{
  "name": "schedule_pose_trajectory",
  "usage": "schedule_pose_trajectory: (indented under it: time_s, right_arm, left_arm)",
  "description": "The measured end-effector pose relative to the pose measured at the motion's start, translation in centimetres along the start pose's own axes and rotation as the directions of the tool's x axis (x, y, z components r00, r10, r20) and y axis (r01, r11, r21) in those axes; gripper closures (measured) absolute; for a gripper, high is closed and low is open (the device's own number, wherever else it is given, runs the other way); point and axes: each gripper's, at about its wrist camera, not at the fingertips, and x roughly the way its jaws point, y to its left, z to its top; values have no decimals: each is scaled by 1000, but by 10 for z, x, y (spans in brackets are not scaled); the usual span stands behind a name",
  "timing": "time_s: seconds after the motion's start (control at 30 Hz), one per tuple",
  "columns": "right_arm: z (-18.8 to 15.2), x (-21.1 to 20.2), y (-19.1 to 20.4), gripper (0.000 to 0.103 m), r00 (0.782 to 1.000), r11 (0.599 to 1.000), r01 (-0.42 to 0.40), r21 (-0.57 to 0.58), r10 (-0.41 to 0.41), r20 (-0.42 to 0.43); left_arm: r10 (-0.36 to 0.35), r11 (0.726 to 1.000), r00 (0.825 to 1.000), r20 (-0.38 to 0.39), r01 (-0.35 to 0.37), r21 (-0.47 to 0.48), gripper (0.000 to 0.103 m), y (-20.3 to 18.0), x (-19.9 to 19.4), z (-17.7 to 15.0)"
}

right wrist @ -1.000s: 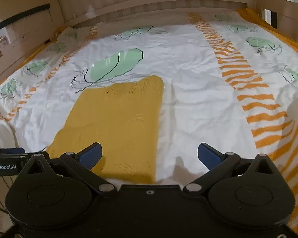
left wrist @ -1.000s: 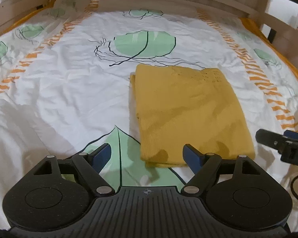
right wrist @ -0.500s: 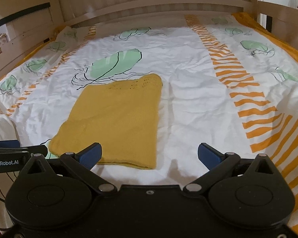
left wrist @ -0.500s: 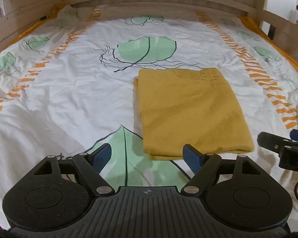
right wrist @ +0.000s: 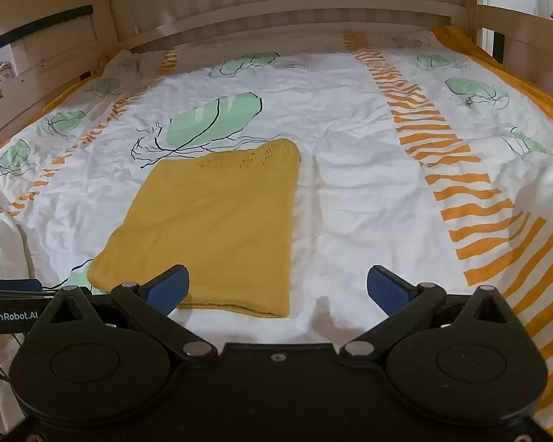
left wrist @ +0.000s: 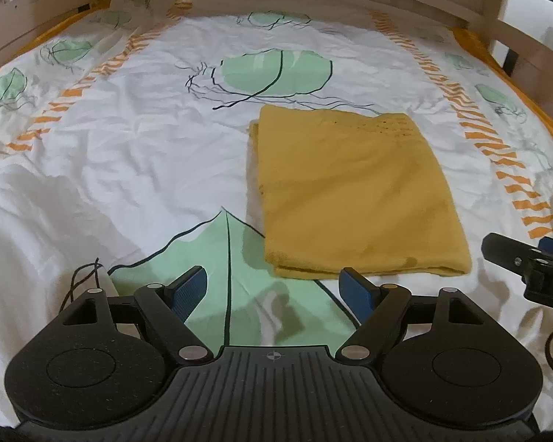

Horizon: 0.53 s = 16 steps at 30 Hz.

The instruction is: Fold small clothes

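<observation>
A mustard-yellow knitted garment [left wrist: 354, 191] lies folded into a flat rectangle on the bed; in the right wrist view the same garment [right wrist: 217, 221] sits left of centre. My left gripper [left wrist: 274, 289] stands open and empty just short of the garment's near edge, toward its left corner. My right gripper [right wrist: 276, 289] is open and empty too, hovering by the near right corner. Each view shows the other gripper's tip at its side edge: the right gripper [left wrist: 527, 261] and the left gripper [right wrist: 11, 294].
The bedsheet [left wrist: 129, 154] is white with green leaves and orange stripes, and rumpled. A wooden bed frame [right wrist: 276, 14] rails in the back and both sides. A thin black cable [left wrist: 81, 280] lies on the sheet near my left gripper.
Both grippers have drawn back toward the near edge of the bed and risen slightly, so the garment looks farther away. The garment has not moved, and both stay open.
</observation>
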Motion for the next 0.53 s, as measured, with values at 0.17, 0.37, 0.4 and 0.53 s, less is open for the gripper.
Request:
schedule_pose_trajectory:
  time_s: [0.17, 0.37, 0.4, 0.53]
  right_arm:
    - [0, 3, -1, 0, 1000, 1000, 3, 6, -3, -8]
    - [-1, 7, -2, 0, 1000, 1000, 5, 7, -5, -20]
    - [-1, 8, -2, 0, 1000, 1000, 5, 8, -4, -22]
    - [-1, 11, -3, 0, 1000, 1000, 3, 13, -2, -29]
  left_arm:
    - [4, 1000, 1000, -6, -4, -12, 25, 4, 3, 0]
    - [2, 1000, 1000, -1, -2, -26, 25, 8, 5, 2]
    - [4, 999, 1000, -1, -4, -33, 25, 9, 5, 2]
    - [-10, 999, 1000, 4, 11, -52, 25, 13, 7, 4]
